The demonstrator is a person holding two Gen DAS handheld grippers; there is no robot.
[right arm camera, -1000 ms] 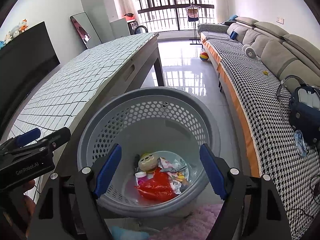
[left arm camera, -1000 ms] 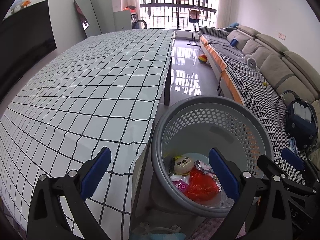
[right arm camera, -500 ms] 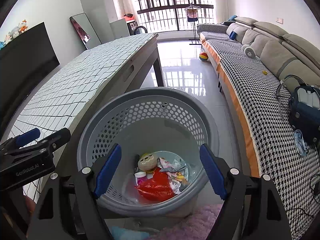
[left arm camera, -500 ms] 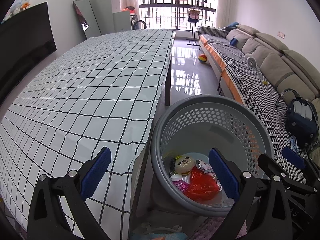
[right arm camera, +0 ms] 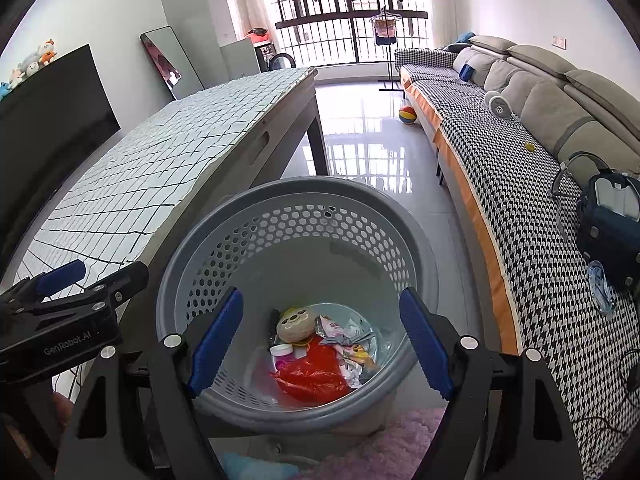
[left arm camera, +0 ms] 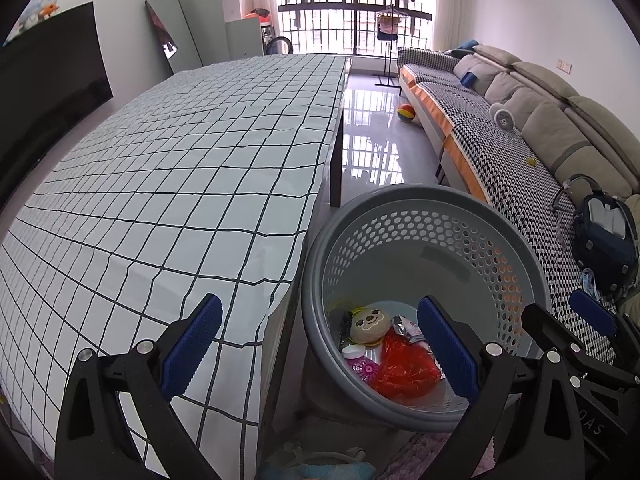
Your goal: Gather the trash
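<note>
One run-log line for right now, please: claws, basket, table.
left claw: open, empty | right claw: open, empty, above basket | basket: red bag, wrappers, round plush face inside | table: checked cloth, no trash seen

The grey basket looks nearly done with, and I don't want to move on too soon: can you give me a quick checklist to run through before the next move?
1. Left gripper holds nothing, jaws wide: ok.
2. Right gripper holds nothing, jaws wide: ok.
3. Trash lies at the bottom of the grey basket, including the red plastic bag and the round smiling-face toy: ok.
4. Nothing hangs over the basket's rim: ok.
5. No trash in view on the checked tablecloth: ok, for the part that shows.
6. No trash on the floor near the basket: cannot tell, the basket and both grippers hide it.
</note>
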